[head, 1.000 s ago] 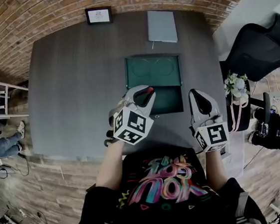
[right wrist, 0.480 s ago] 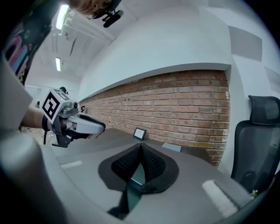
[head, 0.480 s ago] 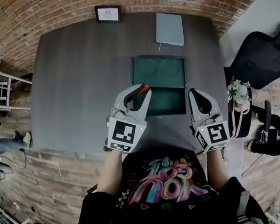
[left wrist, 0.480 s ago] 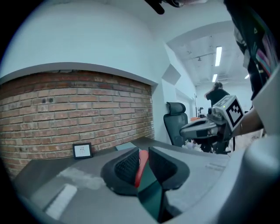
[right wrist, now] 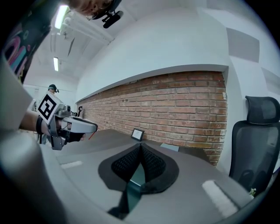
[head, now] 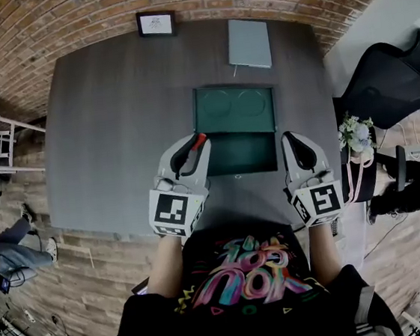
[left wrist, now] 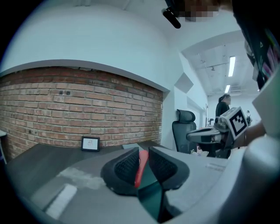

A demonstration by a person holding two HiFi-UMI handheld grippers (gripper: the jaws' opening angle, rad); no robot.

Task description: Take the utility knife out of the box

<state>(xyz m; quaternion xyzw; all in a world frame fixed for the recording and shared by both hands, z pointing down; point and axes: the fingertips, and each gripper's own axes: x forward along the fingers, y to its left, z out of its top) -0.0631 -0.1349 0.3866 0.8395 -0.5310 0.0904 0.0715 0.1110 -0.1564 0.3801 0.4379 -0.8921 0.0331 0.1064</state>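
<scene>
In the head view my left gripper [head: 195,147] is shut on a red utility knife [head: 192,149] and holds it in the air just left of the open green box [head: 240,155]. The left gripper view shows the thin red knife [left wrist: 140,168] clamped upright between the two black pads [left wrist: 124,166]. The box's lid [head: 233,108] lies folded back and its tray looks bare. My right gripper [head: 296,141] hovers at the box's right side, pads together with nothing between them [right wrist: 141,151].
The dark grey table [head: 114,121] carries a small framed picture [head: 156,23] at its far edge and a flat grey slab [head: 249,44] behind the box. A black office chair [head: 388,79] and flowers [head: 354,130] stand right of the table.
My left gripper, with the knife in it, has drawn back and left from over the box and rolled so its marker cube faces the camera. The right gripper has stayed put.
</scene>
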